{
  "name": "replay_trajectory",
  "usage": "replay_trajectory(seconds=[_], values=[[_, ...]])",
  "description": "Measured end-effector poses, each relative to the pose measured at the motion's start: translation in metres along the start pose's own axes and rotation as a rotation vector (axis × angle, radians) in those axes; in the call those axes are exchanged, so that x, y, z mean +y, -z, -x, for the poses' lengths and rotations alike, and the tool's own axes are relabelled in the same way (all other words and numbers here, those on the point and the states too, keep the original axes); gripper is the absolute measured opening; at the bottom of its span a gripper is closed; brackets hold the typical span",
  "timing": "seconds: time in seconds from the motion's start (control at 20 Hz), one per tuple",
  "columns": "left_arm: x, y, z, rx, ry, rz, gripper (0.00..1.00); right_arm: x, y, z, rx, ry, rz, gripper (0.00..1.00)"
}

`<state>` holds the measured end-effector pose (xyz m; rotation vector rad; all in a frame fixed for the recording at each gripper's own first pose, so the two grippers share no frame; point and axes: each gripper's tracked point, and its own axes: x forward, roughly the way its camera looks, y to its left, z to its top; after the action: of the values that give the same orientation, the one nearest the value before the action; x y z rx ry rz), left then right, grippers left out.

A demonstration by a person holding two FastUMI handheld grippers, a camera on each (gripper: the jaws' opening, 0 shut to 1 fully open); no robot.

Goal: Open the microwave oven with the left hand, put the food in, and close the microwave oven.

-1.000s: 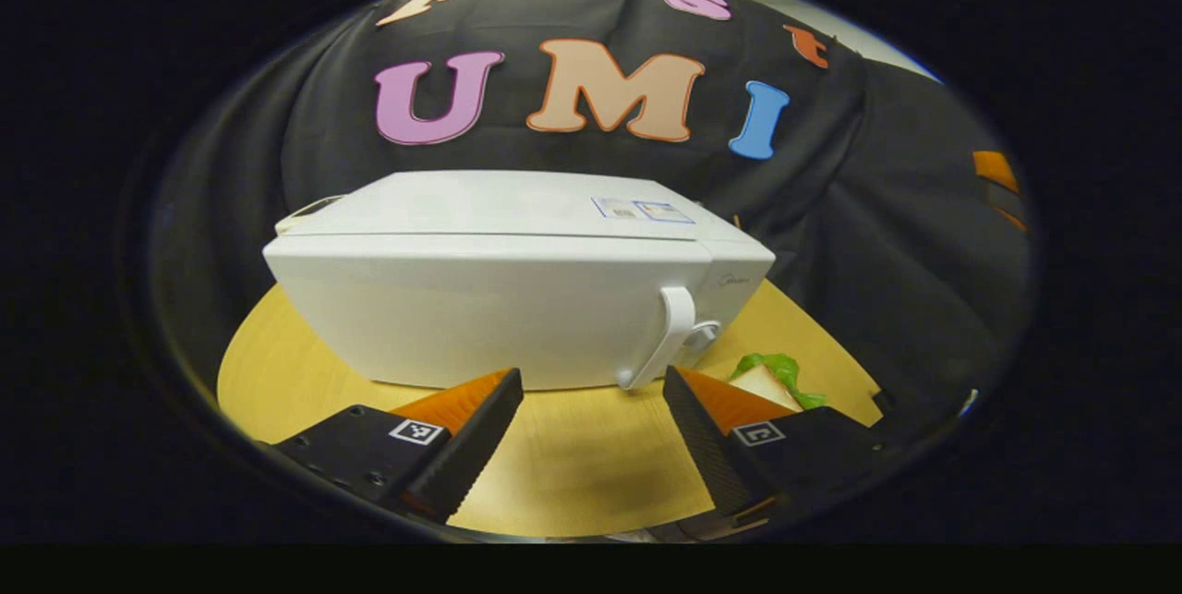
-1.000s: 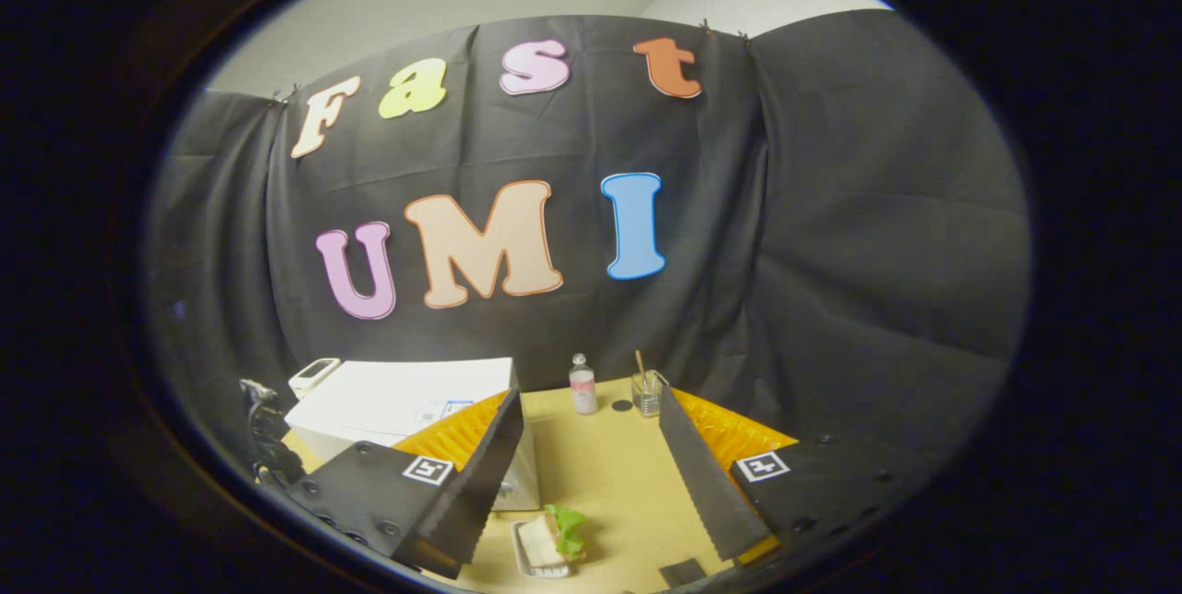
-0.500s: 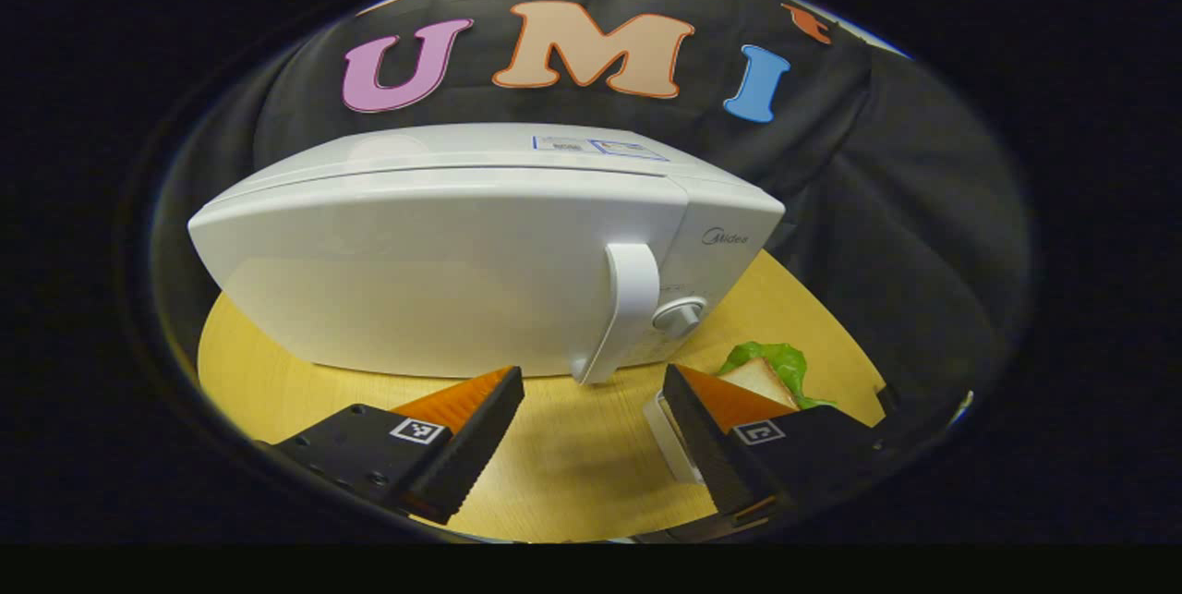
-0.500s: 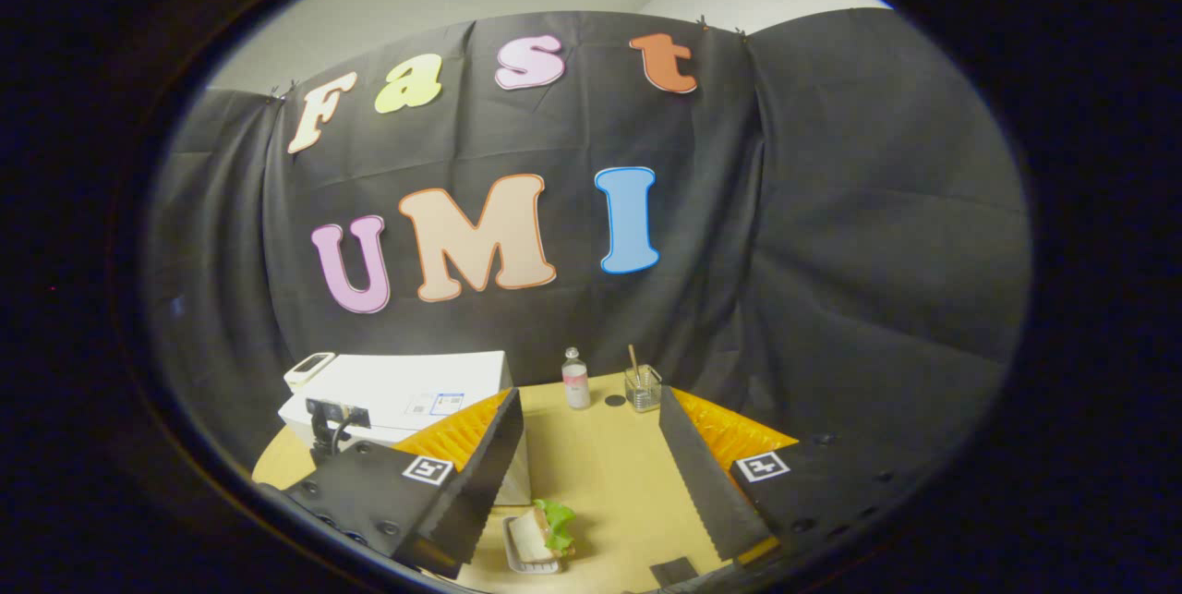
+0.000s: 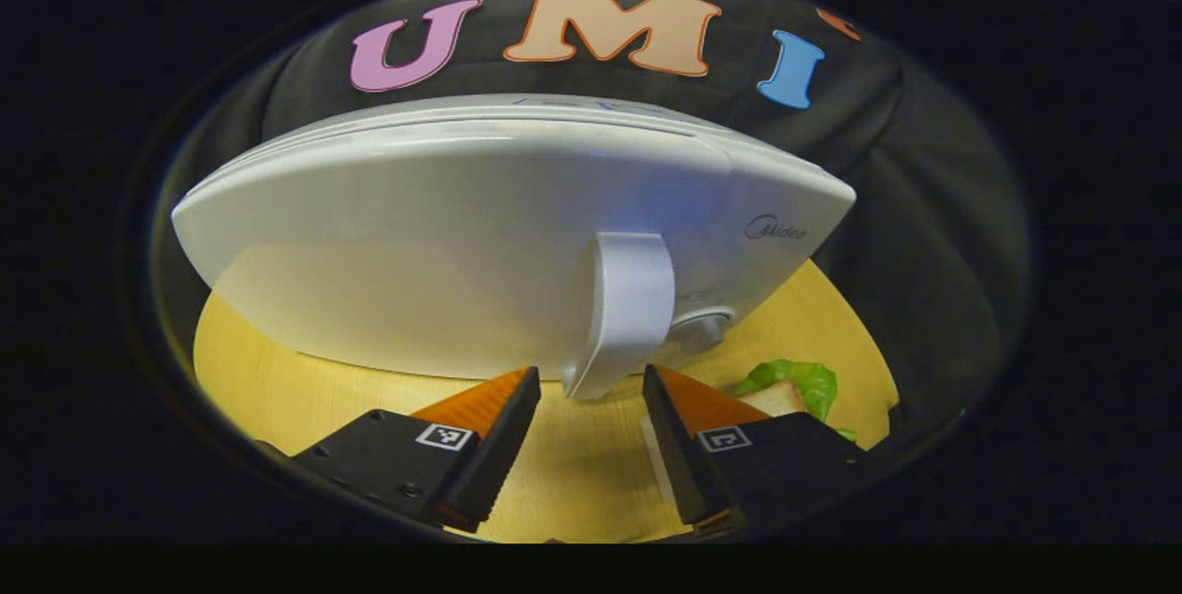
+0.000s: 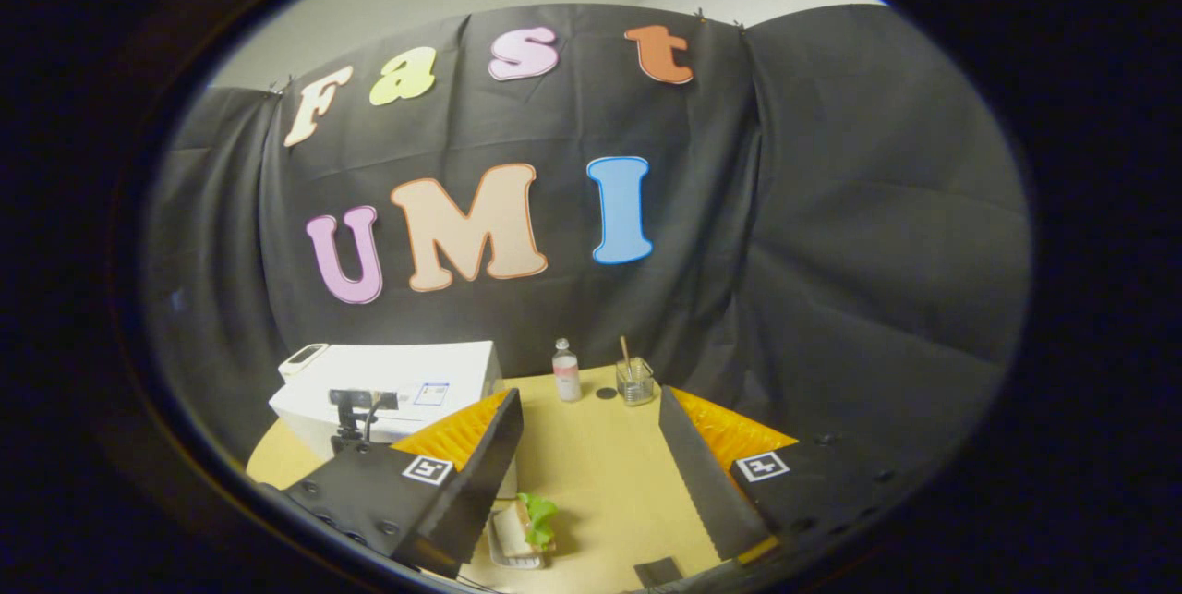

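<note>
I've got the table under me, a pale wooden top; the white microwave sits on it toward the left side, door shut; in the right gripper view I see a tray with the sandwich resting on the wood just beside the microwave's front corner; at the far edge stand a small bottle and a glass, close together, well apart from the tray.

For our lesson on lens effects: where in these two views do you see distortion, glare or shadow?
Left gripper view: the fisheye bows the microwave into a lens shape, soft sheen lies on its door, and the tongs cast a shadow on the table. Right gripper view: the microwave looks small and nearly straight-edged.
</note>
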<state>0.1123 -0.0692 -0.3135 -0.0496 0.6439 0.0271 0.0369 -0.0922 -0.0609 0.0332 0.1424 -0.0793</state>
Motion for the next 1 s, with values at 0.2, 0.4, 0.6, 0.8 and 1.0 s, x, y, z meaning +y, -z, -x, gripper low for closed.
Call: replay_trajectory(seconds=[0.2,0.4,0.6,0.8,1.0], values=[[-0.001,-0.004,-0.008,-0.009,-0.029,0.008,0.62,-0.007,0.004,-0.009,0.013,-0.024,0.003,0.92],[0.002,-0.005,-0.011,-0.014,-0.057,0.021,0.39,-0.016,0.01,-0.017,0.028,-0.045,0.007,0.92],[0.0,-0.004,-0.013,-0.012,-0.078,-0.03,0.28,-0.023,0.016,-0.022,0.041,-0.062,0.007,0.92],[0.0,-0.004,-0.013,-0.041,-0.079,-0.046,0.19,-0.025,0.026,-0.021,0.062,-0.077,-0.004,0.92],[0.0,-0.005,-0.012,-0.07,-0.08,-0.054,0.06,-0.025,0.038,-0.014,0.088,-0.088,-0.01,0.92]])
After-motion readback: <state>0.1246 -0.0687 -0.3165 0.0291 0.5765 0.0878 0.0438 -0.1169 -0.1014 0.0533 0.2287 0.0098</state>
